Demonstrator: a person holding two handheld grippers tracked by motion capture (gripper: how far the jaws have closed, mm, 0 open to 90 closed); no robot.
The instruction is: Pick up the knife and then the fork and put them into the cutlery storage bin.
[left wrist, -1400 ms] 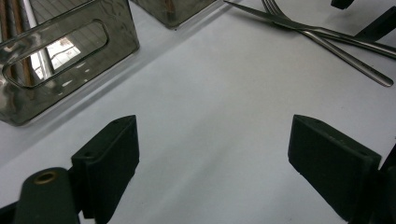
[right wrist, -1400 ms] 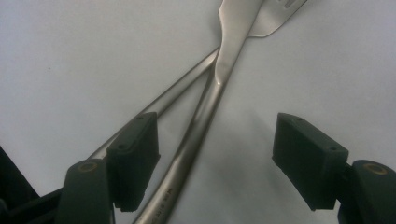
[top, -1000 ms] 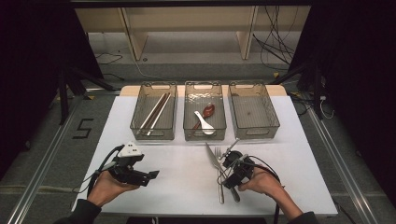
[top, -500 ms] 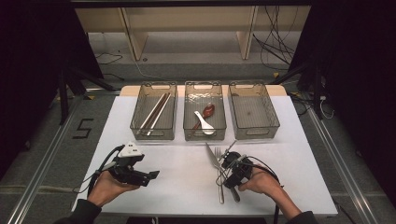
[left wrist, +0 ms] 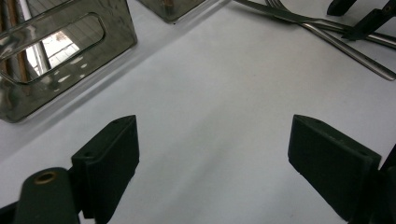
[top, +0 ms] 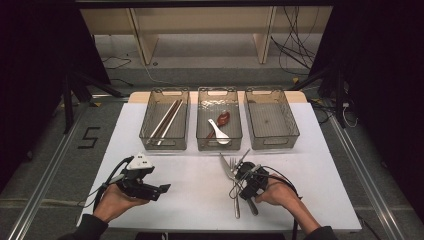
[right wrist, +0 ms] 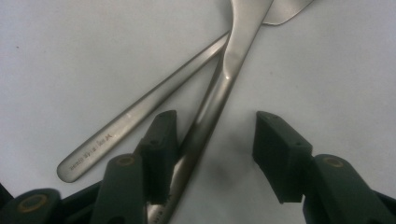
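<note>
Steel cutlery (top: pixel 231 167) lies crossed on the white table (top: pixel 200 200), right of centre: a fork, a knife and another piece. My right gripper (top: pixel 239 174) rests low over the handles. In the right gripper view its jaws (right wrist: pixel 215 120) have just been closing. One handle (right wrist: pixel 219 93) runs between them, close along the left pad, and the right pad stands apart from it. A second handle (right wrist: pixel 116 140) with engraved lettering lies outside the jaws. My left gripper (top: pixel 163 190) hovers at the table's left, wide open (left wrist: pixel 212 123), with only bare table between its pads.
Three clear bins stand in a row at the back. The left bin (top: pixel 164 145) holds chopsticks (top: pixel 167 120). The middle bin (top: pixel 219 146) holds a white spoon (top: pixel 219 132) and a red-brown spoon (top: pixel 223 118). The right bin (top: pixel 295 132) has nothing in it. The left gripper view catches a bin wall (left wrist: pixel 56 79).
The right gripper's jaws have drawn closer together over the cutlery handles. Both hands stayed in place, and the cutlery lies where it was.
</note>
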